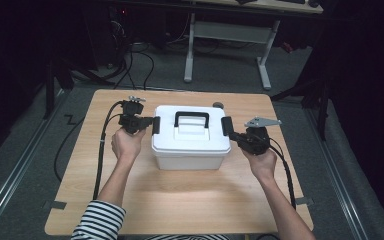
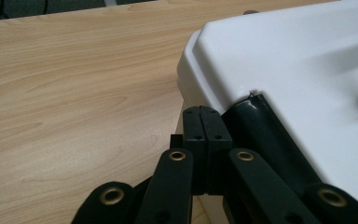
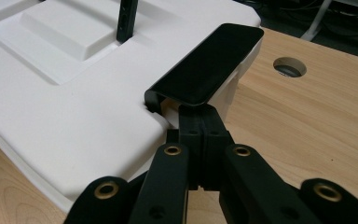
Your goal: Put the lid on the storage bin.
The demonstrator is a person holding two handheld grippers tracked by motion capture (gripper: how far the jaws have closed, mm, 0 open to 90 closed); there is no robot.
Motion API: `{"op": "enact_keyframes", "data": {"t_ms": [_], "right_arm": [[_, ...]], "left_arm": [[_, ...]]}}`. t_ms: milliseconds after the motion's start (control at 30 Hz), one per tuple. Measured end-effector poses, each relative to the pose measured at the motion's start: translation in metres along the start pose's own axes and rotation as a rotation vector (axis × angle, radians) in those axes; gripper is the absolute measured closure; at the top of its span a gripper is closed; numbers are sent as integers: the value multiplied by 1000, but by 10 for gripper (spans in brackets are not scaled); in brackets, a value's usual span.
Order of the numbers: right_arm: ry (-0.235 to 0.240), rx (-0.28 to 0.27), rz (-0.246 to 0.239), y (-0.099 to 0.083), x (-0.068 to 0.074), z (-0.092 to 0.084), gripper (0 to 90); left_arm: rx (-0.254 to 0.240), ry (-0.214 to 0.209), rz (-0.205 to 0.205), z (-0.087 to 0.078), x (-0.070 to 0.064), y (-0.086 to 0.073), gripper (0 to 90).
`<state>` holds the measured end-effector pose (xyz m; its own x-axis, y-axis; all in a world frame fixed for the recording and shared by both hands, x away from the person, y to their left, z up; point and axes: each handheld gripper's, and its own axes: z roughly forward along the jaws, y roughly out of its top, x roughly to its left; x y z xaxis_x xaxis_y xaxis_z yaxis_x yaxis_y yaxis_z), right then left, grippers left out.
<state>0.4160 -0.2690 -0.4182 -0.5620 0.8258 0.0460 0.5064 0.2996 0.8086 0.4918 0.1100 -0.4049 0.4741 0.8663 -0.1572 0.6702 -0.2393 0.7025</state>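
**Latches under closed jaws: hazards at the two ends of the storage box**

While both latches are being worked at once, the greatest risk is judged to lie with the largest item: the bench (image 1: 130,200), whose smooth wooden top offers little hold to anything pushed across it. At its middle the white storage box (image 1: 190,150) is set squarely, its lid down and its black carry handle (image 1: 192,118) lying flat along the top. Should unequal force be applied from the two sides, the box could be slid or turned on the wood, and the latch on the weaker side would be lost from under the tip.

At the box's left end, the left hand-held gripper (image 2: 206,123) is seen with its jaws fully closed on nothing, the paired tips set against the left latch (image 2: 261,135) just below the lid edge. At the opposite end, the right hand-held gripper (image 3: 200,119) is likewise closed and empty, its tips tucked beneath the right latch (image 3: 209,65), which is already swung partly outward. A slip is to be expected here if the tip is levered too steeply, since the glossy flap gives little purchase.

A small cable hole (image 3: 289,66) in the bench is noted beyond the right latch; a tip skidding outward could catch there.
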Motion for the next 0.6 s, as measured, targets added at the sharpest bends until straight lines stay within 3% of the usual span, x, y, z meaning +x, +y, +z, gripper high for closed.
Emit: {"op": "enact_keyframes", "data": {"t_ms": [100, 367, 600], "right_arm": [[1, -3, 0, 1, 1, 0, 900], [-2, -2, -3, 1, 1, 0, 899], [-15, 6, -27, 1, 2, 0, 892]], "left_arm": [[0, 21, 18, 0, -2, 0, 900], [9, 16, 26, -2, -1, -1, 900], [-17, 16, 36, -9, -2, -1, 900]]}}
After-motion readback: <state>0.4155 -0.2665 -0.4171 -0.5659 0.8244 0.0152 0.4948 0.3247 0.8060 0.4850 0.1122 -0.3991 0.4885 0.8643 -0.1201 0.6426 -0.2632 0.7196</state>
